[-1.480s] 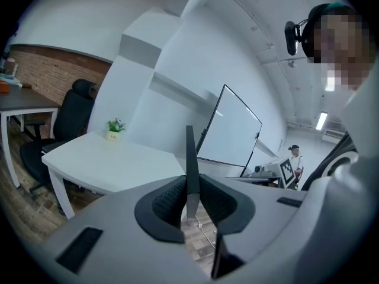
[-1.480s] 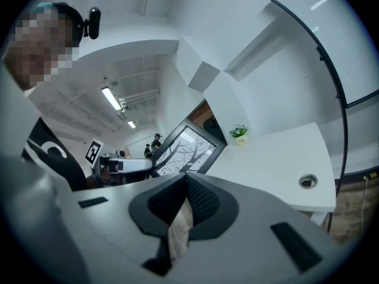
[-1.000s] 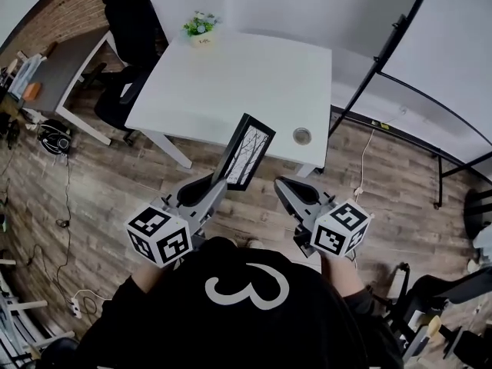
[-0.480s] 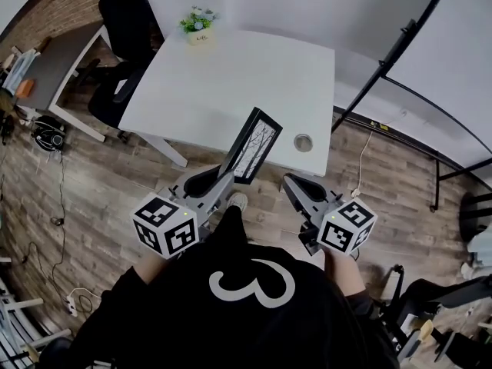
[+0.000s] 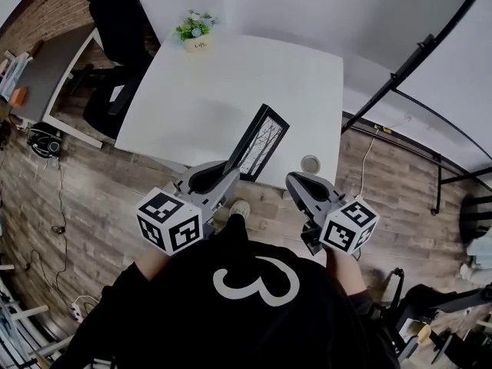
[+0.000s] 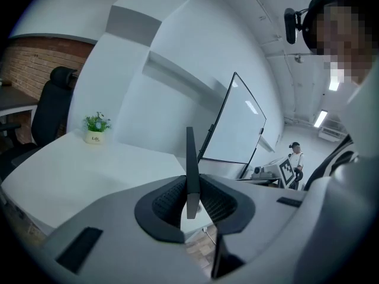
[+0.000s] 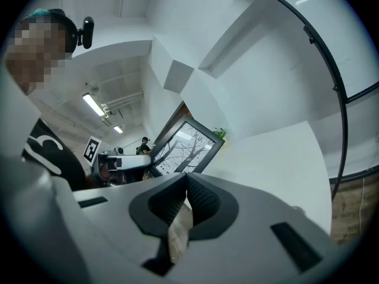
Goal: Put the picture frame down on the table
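text: "3" | on: black shirt (image 5: 231,317) | pot (image 5: 196,44) label: too small to read

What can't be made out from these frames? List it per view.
- Head view: the lower end of the picture frame is hidden behind the left hand-held gripper clamping it.
- Head view: whether the frame clears the table; the steep downward angle hides any gap.
- Left gripper view: the frame shows edge-on, so its picture is unseen.
- All views: the label on the potted plant is too small to read.
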The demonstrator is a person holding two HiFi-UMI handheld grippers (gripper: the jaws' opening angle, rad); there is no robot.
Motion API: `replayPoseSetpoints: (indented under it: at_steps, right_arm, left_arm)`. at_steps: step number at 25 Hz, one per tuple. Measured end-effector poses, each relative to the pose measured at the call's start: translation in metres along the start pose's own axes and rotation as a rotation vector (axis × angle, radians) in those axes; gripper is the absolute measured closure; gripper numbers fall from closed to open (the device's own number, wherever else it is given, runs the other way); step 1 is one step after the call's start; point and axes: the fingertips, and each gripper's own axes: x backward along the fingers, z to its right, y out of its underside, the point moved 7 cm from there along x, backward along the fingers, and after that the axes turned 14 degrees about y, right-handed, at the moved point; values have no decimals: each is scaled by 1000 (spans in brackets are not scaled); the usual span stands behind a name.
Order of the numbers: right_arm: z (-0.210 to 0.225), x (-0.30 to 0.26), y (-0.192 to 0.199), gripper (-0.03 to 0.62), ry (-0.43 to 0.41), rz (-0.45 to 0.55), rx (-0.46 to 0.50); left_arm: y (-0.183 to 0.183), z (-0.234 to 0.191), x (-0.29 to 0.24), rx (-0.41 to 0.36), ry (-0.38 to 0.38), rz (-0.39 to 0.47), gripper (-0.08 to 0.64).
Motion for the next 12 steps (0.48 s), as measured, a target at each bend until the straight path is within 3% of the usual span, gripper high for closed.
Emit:
replayPoseSetpoints:
  at_steps: [12]
  right_arm:
    - [16,-75,-29,569,32,-29,-11]
  left_arm:
    - [-37,-87,-19,37,19,-6,479]
